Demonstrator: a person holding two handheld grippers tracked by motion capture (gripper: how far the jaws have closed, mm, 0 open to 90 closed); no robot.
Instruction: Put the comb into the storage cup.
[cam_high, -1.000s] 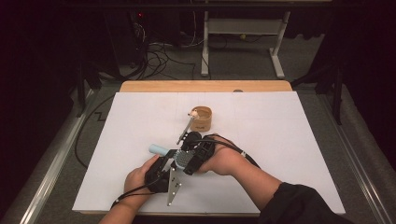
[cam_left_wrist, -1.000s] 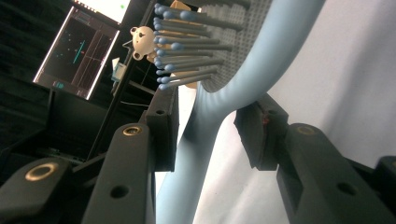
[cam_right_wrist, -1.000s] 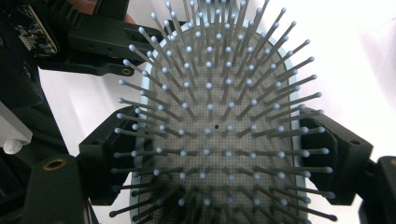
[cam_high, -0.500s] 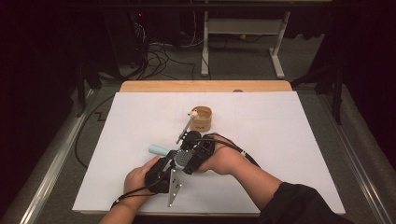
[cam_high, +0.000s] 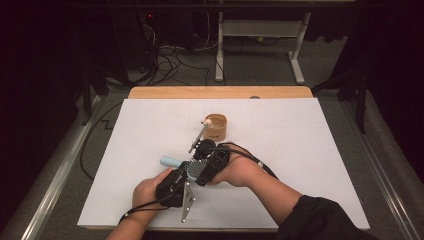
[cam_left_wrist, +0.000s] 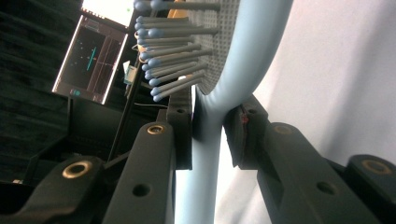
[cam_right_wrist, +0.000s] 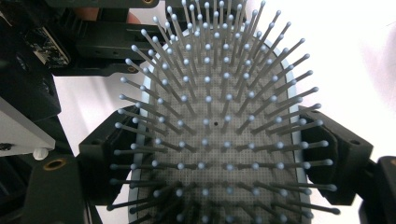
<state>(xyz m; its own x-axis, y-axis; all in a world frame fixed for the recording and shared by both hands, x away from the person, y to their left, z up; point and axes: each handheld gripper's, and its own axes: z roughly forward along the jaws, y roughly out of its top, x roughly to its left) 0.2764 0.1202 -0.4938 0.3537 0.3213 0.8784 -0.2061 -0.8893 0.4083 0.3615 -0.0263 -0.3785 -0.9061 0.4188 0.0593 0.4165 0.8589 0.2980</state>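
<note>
A light blue hairbrush with grey ball-tipped bristles (cam_right_wrist: 215, 126) is held low over the white table sheet by both grippers. Its handle end (cam_high: 167, 160) sticks out to the left of the hands. My left gripper (cam_left_wrist: 210, 126) clamps the brush's thin neck just below the head, a pad pressing on each side; its jaws have just been closing on it. In the high view it (cam_high: 180, 172) comes in from the lower left. My right gripper (cam_right_wrist: 219, 158) is shut across the brush head, one jaw on each long edge, bristles facing its camera. From above it (cam_high: 202, 165) reaches in from the right.
A short round wooden ring (cam_high: 216, 126) stands on the white sheet (cam_high: 300, 165) just beyond the hands. A wooden board edge (cam_high: 220, 92) runs along the far side. Cables and a table frame (cam_high: 260, 35) lie on the floor behind. A lit screen (cam_left_wrist: 91, 58) stands off the table.
</note>
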